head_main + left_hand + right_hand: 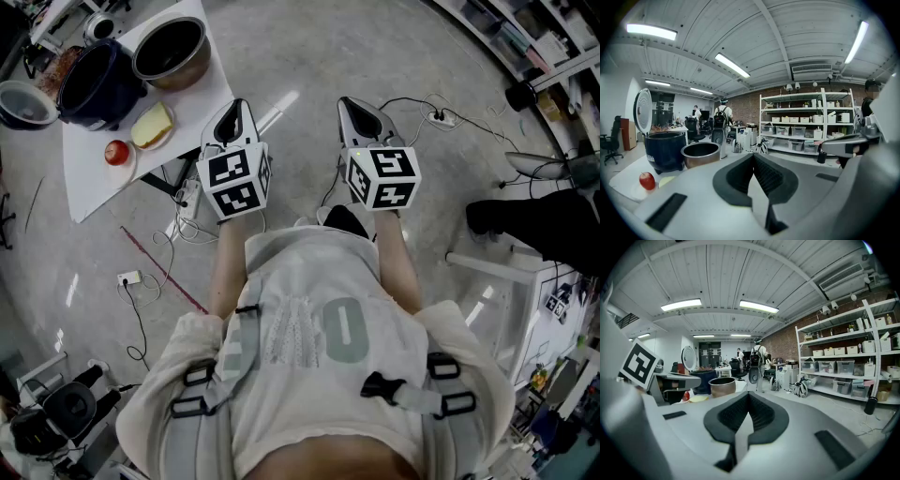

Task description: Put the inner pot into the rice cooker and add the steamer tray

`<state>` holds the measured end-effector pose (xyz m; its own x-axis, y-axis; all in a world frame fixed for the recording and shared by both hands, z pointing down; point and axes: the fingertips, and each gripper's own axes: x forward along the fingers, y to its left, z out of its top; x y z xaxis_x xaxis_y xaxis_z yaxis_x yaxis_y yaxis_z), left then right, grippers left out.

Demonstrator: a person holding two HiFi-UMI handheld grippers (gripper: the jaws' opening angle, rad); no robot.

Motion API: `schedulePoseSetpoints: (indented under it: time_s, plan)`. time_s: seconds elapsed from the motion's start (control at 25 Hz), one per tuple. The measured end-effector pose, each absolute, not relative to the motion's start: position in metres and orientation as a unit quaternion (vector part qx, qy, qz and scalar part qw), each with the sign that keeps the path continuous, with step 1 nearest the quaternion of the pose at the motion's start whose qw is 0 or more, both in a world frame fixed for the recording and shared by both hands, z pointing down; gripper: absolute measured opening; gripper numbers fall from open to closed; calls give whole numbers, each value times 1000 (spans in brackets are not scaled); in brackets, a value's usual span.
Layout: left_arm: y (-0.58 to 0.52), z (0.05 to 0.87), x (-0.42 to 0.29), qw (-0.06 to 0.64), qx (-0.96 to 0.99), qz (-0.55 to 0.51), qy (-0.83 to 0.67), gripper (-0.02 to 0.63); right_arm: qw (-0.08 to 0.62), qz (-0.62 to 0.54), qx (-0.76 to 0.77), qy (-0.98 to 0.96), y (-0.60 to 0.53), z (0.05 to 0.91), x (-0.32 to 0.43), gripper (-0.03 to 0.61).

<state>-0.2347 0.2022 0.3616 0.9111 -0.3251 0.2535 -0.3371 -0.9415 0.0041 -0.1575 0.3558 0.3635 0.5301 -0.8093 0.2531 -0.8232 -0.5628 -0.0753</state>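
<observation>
A dark rice cooker (98, 84) stands on the white table (94, 183) at the upper left, its lid (23, 103) swung open. The metal inner pot (171, 52) sits just right of it on the table. In front lie a pale yellow flat piece (153, 125) and a red apple (116, 151). My left gripper (236, 108) and right gripper (361, 112) hang side by side over the floor, right of the table, both shut and empty. The left gripper view shows the cooker (665, 150), pot (701, 153) and apple (647, 180) ahead to the left of the left gripper (753, 157). The pot (722, 386) lies beyond the right gripper (748, 397).
Cables and a power strip (129, 277) trail over the concrete floor near the table leg. Shelving with bins (806, 126) lines the far brick wall. A person with a backpack (722, 117) stands far off. A white frame (497, 272) is at my right.
</observation>
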Motion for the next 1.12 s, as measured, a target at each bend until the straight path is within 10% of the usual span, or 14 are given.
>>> schedulePoseSetpoints:
  time_s: [1.12]
  plan:
    - [183,353,-198,44,985,83,-145,20,-9,114,892,-437,363,364,-117,8]
